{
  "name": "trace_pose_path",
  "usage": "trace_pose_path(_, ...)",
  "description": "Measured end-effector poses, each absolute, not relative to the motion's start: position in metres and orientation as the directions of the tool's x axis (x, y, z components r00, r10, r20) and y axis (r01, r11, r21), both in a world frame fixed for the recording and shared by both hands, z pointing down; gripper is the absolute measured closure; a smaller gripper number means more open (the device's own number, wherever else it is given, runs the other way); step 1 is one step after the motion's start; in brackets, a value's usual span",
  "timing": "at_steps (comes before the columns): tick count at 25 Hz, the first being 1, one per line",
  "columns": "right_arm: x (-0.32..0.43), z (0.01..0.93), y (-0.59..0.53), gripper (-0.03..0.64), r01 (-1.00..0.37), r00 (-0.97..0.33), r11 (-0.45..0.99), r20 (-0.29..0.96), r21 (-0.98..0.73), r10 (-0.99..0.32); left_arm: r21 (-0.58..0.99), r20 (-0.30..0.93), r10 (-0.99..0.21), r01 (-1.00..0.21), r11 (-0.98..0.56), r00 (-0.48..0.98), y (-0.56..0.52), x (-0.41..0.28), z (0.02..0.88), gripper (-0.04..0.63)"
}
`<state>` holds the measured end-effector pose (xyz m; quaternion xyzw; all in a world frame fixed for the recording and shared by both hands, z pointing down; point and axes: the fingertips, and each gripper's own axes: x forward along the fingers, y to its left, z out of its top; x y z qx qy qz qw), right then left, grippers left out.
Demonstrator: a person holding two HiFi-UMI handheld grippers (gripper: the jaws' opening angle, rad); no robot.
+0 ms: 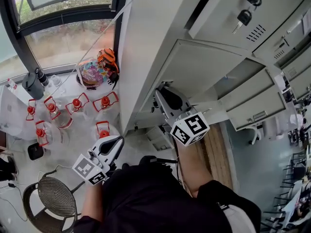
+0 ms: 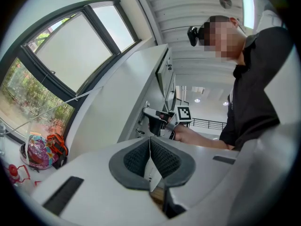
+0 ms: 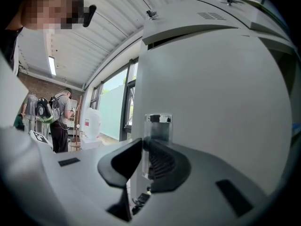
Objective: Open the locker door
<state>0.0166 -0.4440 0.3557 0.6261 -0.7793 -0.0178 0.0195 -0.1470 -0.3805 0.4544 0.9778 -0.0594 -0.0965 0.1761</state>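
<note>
The grey locker door (image 1: pixel 204 67) stands slightly ajar from the locker bank. My right gripper (image 1: pixel 163 93) reaches up to its lower left edge. In the right gripper view the door (image 3: pixel 211 88) fills the frame, and the right gripper (image 3: pixel 143 145) has one pad on each side of the door's edge, just below a small clear tab (image 3: pixel 157 126). The pads appear pressed onto the edge. My left gripper (image 1: pixel 119 142) hangs low beside my body, away from the lockers. In its own view the left gripper (image 2: pixel 150 142) is shut with nothing held.
Keys (image 1: pixel 244 16) hang in a locker door above. Several water jugs with red caps (image 1: pixel 75 103) and a colourful bag (image 1: pixel 92 72) sit by the window on the left. A round mesh chair (image 1: pixel 56 198) is at lower left. A person (image 3: pixel 60 121) stands far off.
</note>
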Motion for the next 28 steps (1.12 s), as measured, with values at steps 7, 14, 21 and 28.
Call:
trace_pose_path(7, 0.013, 0.356, -0.431, 0.557, -0.974, -0.221, 0.222, 0.011, 0.045, -0.975, 0.363, -0.180, -0.158, -0.083, -0.928, 0.971, -0.372, -0.157, 0.454, 0.577)
trace_pose_path(14, 0.010, 0.355, -0.425, 0.561, -0.967, -0.251, 0.251, 0.012, 0.050, -0.968, 0.385, -0.191, -0.184, -0.099, -0.918, 0.964, -0.368, -0.166, 0.457, 0.577)
trace_pose_path(21, 0.009, 0.354, -0.421, 0.565, -0.954, -0.296, 0.295, 0.003, 0.043, -0.955, 0.396, -0.193, -0.204, -0.114, -0.911, 0.960, -0.370, -0.166, 0.459, 0.577)
trace_pose_path(28, 0.008, 0.354, -0.414, 0.566, -0.928, -0.370, 0.369, -0.008, 0.044, -0.929, 0.387, -0.191, -0.226, -0.138, -0.912, 0.955, -0.370, -0.155, 0.454, 0.577)
